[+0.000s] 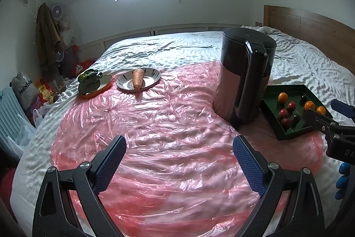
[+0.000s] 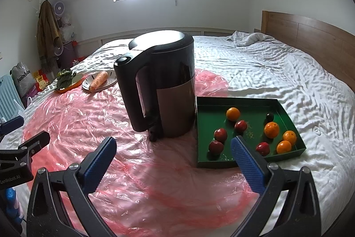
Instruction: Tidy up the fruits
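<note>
A green tray (image 2: 286, 112) (image 1: 271, 117) lies on the bed to the right of a black kettle (image 2: 159, 83) (image 1: 244, 74). Inside it are several oranges (image 2: 271, 129) (image 1: 283, 97), several red fruits (image 2: 220, 134) (image 1: 283, 113) and one dark fruit (image 2: 269, 117). My right gripper (image 2: 174, 148) hovers open just in front of the tray's near left corner, holding nothing. My left gripper (image 1: 179, 147) is open over the pink plastic sheet (image 1: 166, 126), well left of the tray, also with nothing in it.
At the far left stand a striped plate (image 1: 150, 81) with a carrot (image 1: 138, 80) and an orange dish (image 1: 104, 86) with leafy greens (image 1: 88, 81). White bedding (image 2: 277, 72) spreads right, up to a wooden headboard (image 2: 310, 41). Bags and a coat rack crowd the left wall.
</note>
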The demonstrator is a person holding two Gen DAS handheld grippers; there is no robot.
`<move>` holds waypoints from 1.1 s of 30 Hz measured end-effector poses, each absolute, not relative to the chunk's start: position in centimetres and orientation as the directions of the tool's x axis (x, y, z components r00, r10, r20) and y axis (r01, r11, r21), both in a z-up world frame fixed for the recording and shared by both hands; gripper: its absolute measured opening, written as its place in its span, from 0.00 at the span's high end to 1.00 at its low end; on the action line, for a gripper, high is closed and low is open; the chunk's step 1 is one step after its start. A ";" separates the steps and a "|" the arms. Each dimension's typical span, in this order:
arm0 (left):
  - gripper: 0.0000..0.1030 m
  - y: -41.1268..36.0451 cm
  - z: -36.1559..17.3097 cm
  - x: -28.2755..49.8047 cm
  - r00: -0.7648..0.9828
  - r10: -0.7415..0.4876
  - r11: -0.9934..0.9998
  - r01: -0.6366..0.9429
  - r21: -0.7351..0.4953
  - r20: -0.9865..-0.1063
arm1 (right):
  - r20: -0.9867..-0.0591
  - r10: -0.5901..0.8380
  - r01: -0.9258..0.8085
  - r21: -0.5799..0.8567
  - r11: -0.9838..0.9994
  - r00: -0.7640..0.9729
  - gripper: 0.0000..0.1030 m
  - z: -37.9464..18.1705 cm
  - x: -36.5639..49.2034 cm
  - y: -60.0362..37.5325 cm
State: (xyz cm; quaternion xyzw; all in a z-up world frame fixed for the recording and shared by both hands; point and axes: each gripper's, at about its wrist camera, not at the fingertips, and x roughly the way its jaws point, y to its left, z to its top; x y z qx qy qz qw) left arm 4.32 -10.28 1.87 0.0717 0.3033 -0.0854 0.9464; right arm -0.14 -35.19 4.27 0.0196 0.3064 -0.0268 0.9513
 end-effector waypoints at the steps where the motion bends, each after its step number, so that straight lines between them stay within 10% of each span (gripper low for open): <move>1: 0.08 -10.2 1.8 4.3 0.801 -0.118 0.975 0.204 0.083 -0.587 | -0.584 -0.040 0.063 0.020 0.998 0.811 0.00 4.3 -0.1 -35.2; 33: 0.08 -9.1 0.9 4.9 0.779 -0.115 0.983 0.178 0.043 -0.616 | -0.593 -0.042 0.063 0.014 0.998 0.804 0.00 3.8 -0.3 -35.3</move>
